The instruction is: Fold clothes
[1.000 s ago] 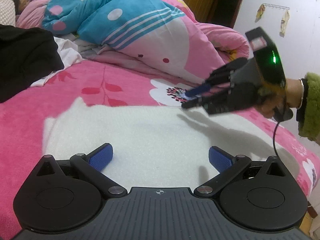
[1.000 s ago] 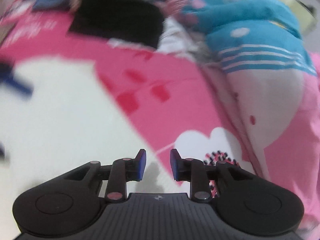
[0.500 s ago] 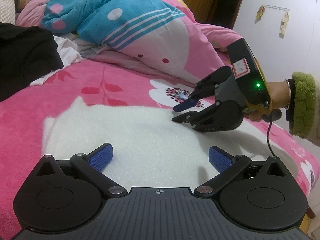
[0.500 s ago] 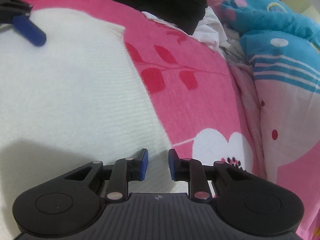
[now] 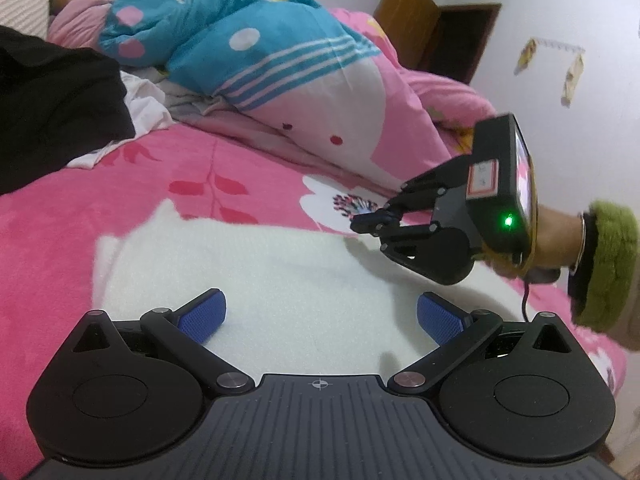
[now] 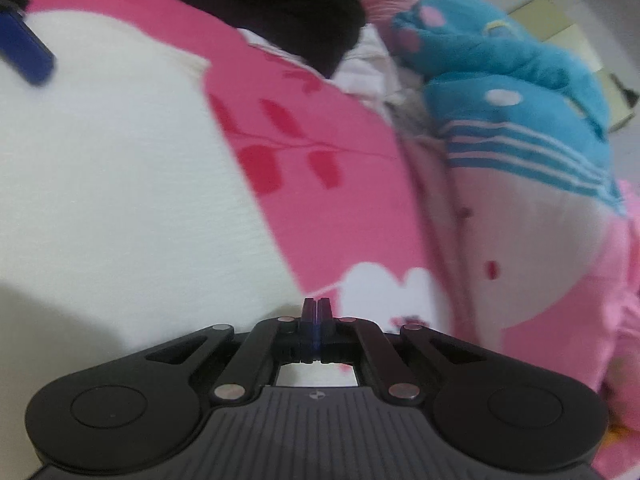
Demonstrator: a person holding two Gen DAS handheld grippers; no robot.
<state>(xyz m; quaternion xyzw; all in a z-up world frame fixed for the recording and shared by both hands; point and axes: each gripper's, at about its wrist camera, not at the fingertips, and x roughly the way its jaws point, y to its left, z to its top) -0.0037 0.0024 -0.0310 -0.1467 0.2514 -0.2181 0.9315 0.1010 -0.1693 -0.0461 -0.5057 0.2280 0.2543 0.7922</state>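
White knit garment [image 5: 280, 280] lies flat on the pink bed [image 5: 60, 232], its length running left to right, with the left gripper [image 5: 318, 314] spread wide over the near edge and the right gripper [image 5: 366, 222] clenched empty at its far right corner, nearer that edge.

My left gripper [image 5: 318, 316] is black with blue textured pads [image 5: 202, 315] and silver pivot screws. My right gripper [image 5: 366, 220] shows a green light, a red-edged label, a black cable and a fuzzy green cuff [image 5: 608, 264].
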